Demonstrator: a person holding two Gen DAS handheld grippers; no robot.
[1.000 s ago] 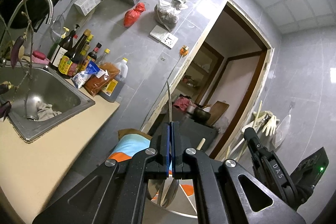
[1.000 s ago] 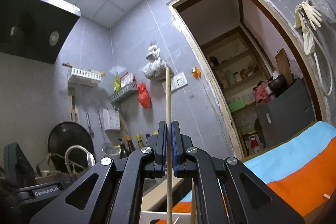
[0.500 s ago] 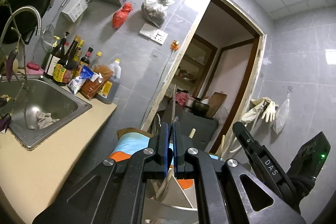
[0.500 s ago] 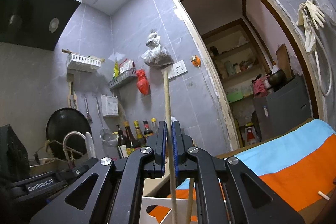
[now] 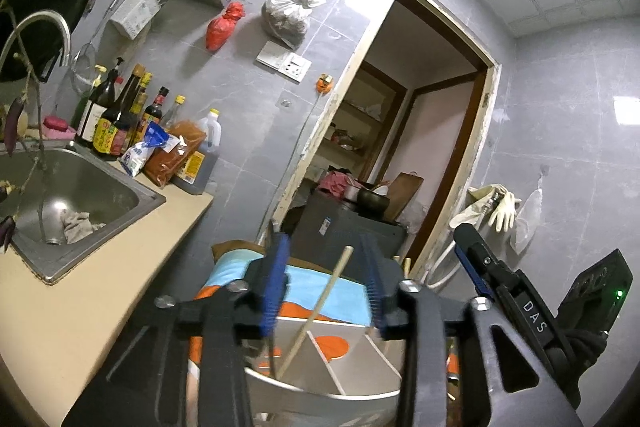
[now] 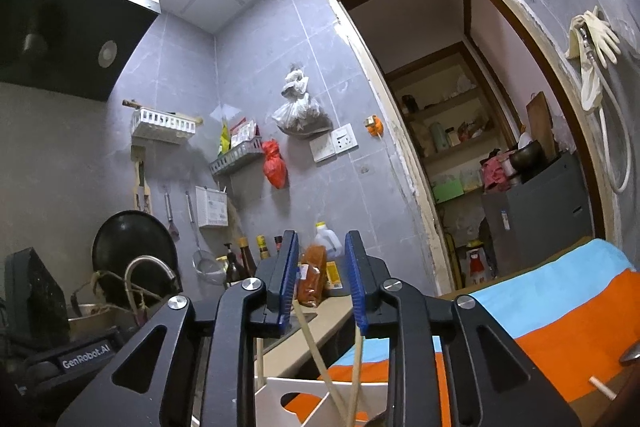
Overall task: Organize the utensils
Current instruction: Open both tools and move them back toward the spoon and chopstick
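A white divided utensil holder [image 5: 336,359] stands just below both grippers on the striped cloth. My left gripper [image 5: 323,267] has its jaws opening; a wooden chopstick [image 5: 320,307] leans in the holder in the gap, touched by neither pad. A thin metal utensil [image 5: 272,347] stands in the holder under the left pad. My right gripper [image 6: 321,259] is also opening, and its pads are off the pale chopsticks [image 6: 320,355] that lean in the holder [image 6: 276,399] below. One finger [image 5: 472,263] of the right gripper shows at the right of the left wrist view.
A steel sink [image 5: 132,195] with a rag sits in the beige counter [image 5: 60,327] on the left, with sauce bottles [image 5: 116,123] behind it. An orange and blue cloth [image 6: 560,311] covers the surface. A grey cabinet [image 5: 352,227] stands in the doorway.
Both grippers went from shut to open. The thin metal utensil in the left and the wooden chopstick in the right were let go and dropped into the holder.
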